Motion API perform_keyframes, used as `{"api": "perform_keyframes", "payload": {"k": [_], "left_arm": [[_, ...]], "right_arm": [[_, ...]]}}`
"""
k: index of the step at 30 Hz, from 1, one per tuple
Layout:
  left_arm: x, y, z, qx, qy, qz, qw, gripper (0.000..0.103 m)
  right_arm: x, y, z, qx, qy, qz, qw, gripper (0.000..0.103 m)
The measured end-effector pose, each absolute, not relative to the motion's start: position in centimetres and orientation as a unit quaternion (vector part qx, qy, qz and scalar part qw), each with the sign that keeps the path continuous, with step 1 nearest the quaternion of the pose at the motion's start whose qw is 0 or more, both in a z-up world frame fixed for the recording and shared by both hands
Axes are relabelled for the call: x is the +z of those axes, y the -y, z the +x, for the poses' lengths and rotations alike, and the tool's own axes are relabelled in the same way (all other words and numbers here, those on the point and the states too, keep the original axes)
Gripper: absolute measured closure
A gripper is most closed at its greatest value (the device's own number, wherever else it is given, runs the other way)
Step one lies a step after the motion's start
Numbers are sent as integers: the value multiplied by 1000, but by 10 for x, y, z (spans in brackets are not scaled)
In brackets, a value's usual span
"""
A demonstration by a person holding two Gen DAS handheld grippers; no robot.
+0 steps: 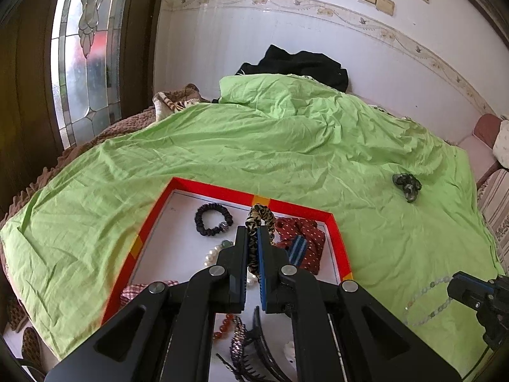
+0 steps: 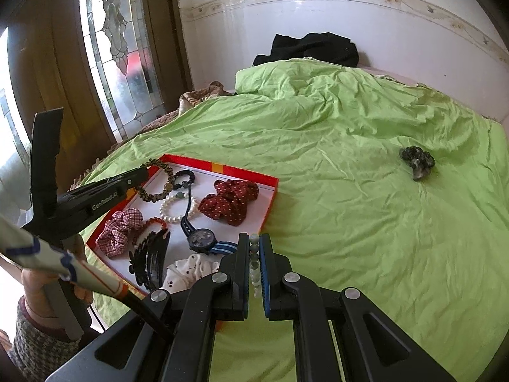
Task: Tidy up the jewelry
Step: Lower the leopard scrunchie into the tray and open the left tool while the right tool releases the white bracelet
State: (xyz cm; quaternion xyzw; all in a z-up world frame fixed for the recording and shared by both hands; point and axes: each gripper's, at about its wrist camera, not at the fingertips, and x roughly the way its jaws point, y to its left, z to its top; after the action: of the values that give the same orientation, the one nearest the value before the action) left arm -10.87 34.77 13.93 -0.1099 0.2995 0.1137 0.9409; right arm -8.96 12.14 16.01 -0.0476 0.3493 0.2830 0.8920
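Left gripper (image 1: 253, 242) pinching leopard-print scrunchie (image 1: 259, 219) above red-rimmed tray (image 1: 219, 191), right gripper (image 2: 254, 248) clamped on pale bead bracelet (image 2: 254, 256) over green sheet (image 2: 350, 207), dark scrunchie (image 2: 417, 162) lying well apart.

right tool (image 2: 254, 248) clamped on pale bead string (image 2: 254, 256) over green sheet (image 2: 350, 222) | left tool (image 2: 144, 172) pinching leopard scrunchie (image 2: 156, 180) above red tray (image 2: 270, 200) | watch (image 2: 202, 238), pearls (image 2: 173, 210), red scrunchie (image 2: 230, 200) in tray | dark scrunchie (image 2: 416, 162) apart on sheet
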Motion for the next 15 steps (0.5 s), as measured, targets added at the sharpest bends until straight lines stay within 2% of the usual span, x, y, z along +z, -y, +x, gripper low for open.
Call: {"api": "perform_keyframes", "payload": {"k": [8,15], "left_arm": [[137,-381,-112,137,-300,-131,935,97],[124,-419,-107,133,-308,-192,922,98]], "right_arm": [[169,-144,-96,296,-342,-65,890,96],[172,-169,-96,308,-343,-79,884,96]]}}
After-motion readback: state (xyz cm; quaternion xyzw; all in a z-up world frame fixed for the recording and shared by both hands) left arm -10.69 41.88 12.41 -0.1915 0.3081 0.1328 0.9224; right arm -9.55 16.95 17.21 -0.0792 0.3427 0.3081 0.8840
